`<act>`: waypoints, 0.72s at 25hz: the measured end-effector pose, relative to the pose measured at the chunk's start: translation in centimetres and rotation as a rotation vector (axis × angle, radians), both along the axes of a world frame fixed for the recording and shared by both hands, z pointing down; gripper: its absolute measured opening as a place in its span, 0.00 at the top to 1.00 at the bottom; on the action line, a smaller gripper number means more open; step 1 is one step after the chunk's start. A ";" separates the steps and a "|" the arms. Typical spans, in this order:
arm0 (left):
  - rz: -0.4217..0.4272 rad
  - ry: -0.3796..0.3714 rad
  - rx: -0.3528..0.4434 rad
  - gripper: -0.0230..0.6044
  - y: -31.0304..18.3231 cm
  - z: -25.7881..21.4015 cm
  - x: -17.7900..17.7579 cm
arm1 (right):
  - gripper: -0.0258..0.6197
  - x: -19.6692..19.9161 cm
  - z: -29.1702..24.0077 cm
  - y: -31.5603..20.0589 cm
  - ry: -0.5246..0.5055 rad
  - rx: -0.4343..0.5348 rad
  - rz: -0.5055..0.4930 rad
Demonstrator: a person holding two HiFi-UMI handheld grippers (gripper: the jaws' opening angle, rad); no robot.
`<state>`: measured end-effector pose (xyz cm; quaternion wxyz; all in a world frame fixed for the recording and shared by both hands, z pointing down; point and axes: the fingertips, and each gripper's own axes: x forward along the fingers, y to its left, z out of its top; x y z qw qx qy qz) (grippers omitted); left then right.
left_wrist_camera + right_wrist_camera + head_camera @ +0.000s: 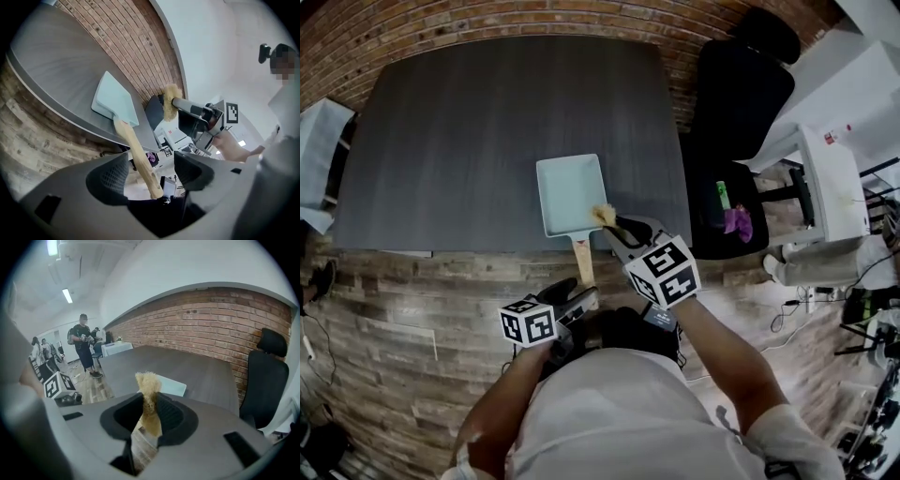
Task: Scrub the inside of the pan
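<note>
A pale blue rectangular pan (570, 194) lies on the dark table (459, 131) near its front edge, with its wooden handle (583, 261) sticking out over the edge toward me. My left gripper (579, 296) is at the handle's end. In the left gripper view its jaws stand wide open (151, 174) with the handle (140, 159) between them, the pads not pressing on it. My right gripper (614, 223) hovers over the pan's near right corner, shut on a yellow fibrous scrubber (602, 215). The scrubber (149, 404) sticks up between the jaws, with the pan (172, 386) beyond it.
A black office chair (736, 112) stands at the table's right side. A brick wall (534, 19) runs behind the table. White furniture (830, 178) is further right. Several people (84, 345) stand in the background of the right gripper view. Wood-look floor (394, 309) lies below the table edge.
</note>
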<state>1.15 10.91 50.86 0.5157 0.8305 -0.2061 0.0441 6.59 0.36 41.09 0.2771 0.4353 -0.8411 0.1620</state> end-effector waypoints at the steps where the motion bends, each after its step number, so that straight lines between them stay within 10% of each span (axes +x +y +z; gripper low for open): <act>1: 0.009 -0.002 -0.005 0.49 -0.1 0.2 0.3 | 0.81 -0.2 0.2 -0.5 0.003 -0.005 -0.002; 18: 0.030 -0.004 -0.128 0.48 -3.2 3.3 3.9 | 0.81 -4.8 8.9 -12.5 -0.015 -0.203 -0.069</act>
